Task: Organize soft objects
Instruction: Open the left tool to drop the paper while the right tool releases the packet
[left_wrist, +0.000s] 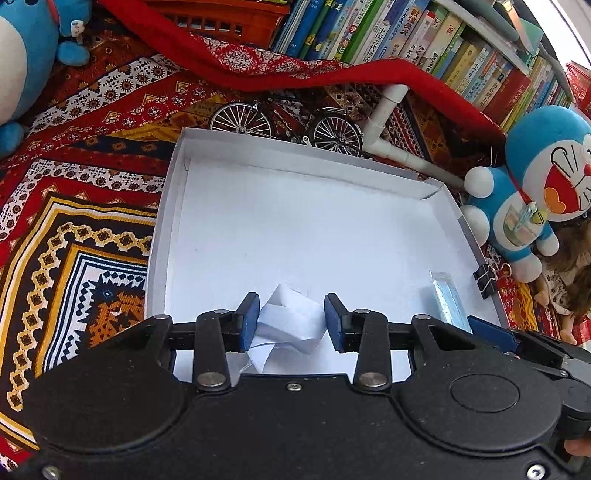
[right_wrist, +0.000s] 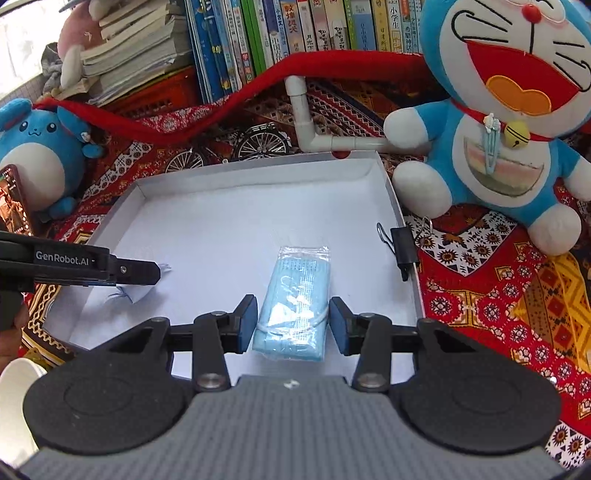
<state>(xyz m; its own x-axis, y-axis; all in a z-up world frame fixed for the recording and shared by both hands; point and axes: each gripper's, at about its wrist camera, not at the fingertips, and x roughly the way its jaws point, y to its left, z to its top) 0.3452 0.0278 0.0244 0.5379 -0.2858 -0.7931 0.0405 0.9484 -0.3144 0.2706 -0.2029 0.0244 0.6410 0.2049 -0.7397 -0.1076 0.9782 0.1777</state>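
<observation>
A shallow white tray (left_wrist: 295, 146) lies on a patterned cloth. In the left wrist view my left gripper (left_wrist: 291, 318) is shut on a crumpled white soft piece (left_wrist: 291, 317), low over the tray's near part. The right wrist view shows that gripper (right_wrist: 147, 273) from the side, with the white piece (right_wrist: 138, 293) and its blue threads touching the tray (right_wrist: 258, 166) floor. My right gripper (right_wrist: 293, 321) is shut on a clear pack of light-blue face masks (right_wrist: 295, 295) that rests lengthwise on the tray floor. The pack (left_wrist: 447, 299) also shows at the right of the left wrist view.
A large Doraemon plush (right_wrist: 509, 110) sits right of the tray, and a blue round plush (right_wrist: 37, 147) left. Behind the tray are a model bicycle (left_wrist: 284, 122), a white pipe elbow (left_wrist: 384, 122), a red scarf (left_wrist: 258, 70) and rows of books. A black binder clip (right_wrist: 404, 247) grips the right rim.
</observation>
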